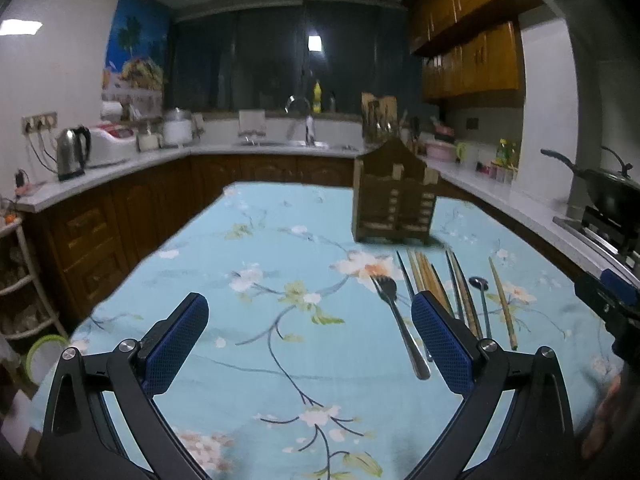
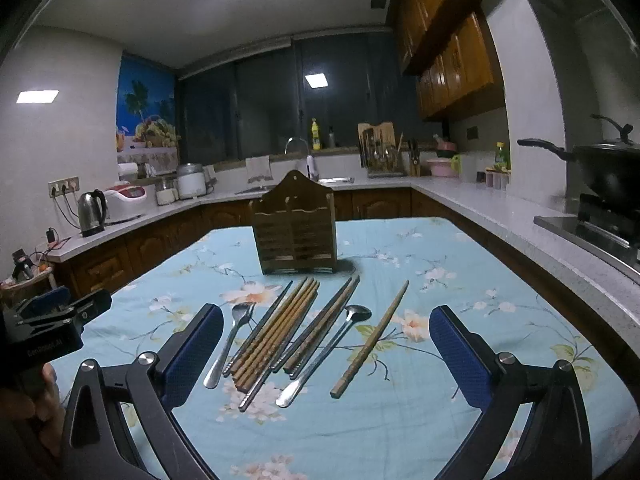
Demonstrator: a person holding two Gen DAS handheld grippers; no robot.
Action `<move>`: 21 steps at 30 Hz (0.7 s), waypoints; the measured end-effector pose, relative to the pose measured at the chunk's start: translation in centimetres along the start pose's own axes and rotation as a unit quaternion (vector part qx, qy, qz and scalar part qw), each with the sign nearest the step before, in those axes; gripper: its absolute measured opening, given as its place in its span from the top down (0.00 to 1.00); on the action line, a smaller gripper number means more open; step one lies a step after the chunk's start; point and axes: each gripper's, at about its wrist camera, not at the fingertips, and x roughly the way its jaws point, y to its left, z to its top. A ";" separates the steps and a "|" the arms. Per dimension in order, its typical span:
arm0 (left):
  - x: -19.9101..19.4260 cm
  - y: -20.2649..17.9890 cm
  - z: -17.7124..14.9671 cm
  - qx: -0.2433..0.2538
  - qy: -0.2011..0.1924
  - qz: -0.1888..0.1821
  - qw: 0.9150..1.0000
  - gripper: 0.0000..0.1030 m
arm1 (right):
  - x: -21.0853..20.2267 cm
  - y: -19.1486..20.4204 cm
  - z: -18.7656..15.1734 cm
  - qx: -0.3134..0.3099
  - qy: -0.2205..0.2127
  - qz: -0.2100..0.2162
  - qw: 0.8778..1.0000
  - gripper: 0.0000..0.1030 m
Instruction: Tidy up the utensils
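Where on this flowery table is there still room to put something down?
Bare floral tablecloth lies left of the steel fork and wooden slatted holder, and right of the lone wooden chopstick. It is crowded before the holder, where chopsticks and a steel spoon lie.

Ahead of the right gripper, fork, chopsticks and spoon lie on the table; the holder stands behind them.

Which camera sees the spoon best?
The right wrist view: the spoon lies whole between the open fingers, bowl to handle tip. In the left wrist view the spoon is small, off to the right, its handle end hidden behind a fingertip.
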 end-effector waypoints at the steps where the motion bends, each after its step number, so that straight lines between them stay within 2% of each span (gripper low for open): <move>1: 0.5 0.1 0.1 -0.006 0.013 -0.009 1.000 0.00 | 0.3 -0.1 0.1 0.004 0.008 0.001 1.000 0.00; 7: 1.5 0.3 0.8 -0.031 0.051 -0.033 0.998 0.00 | 1.9 -0.6 0.8 0.008 0.034 0.002 0.999 0.00; 10: 2.1 0.2 1.2 -0.018 0.060 -0.039 0.997 0.00 | 2.6 -0.6 0.9 0.002 0.052 0.004 0.999 0.00; 12: 3.0 0.2 1.6 -0.024 0.079 -0.052 0.995 0.00 | 3.5 -0.8 1.2 -0.001 0.090 0.006 0.996 0.00; 13: 3.6 0.2 1.8 -0.016 0.093 -0.050 0.994 0.00 | 3.8 -0.8 1.4 -0.004 0.092 0.006 0.996 0.00; 18: 5.9 0.0 2.8 -0.033 0.114 -0.082 0.990 0.00 | 5.9 -1.7 2.2 0.038 0.104 0.036 0.993 0.01; 19: 6.6 -0.1 3.1 -0.032 0.123 -0.088 0.988 0.00 | 6.4 -1.9 2.4 0.042 0.108 0.041 0.992 0.02; 21: 7.8 -0.7 3.5 -0.027 0.139 -0.099 0.985 0.04 | 7.7 -2.2 2.6 0.041 0.127 0.044 0.990 0.13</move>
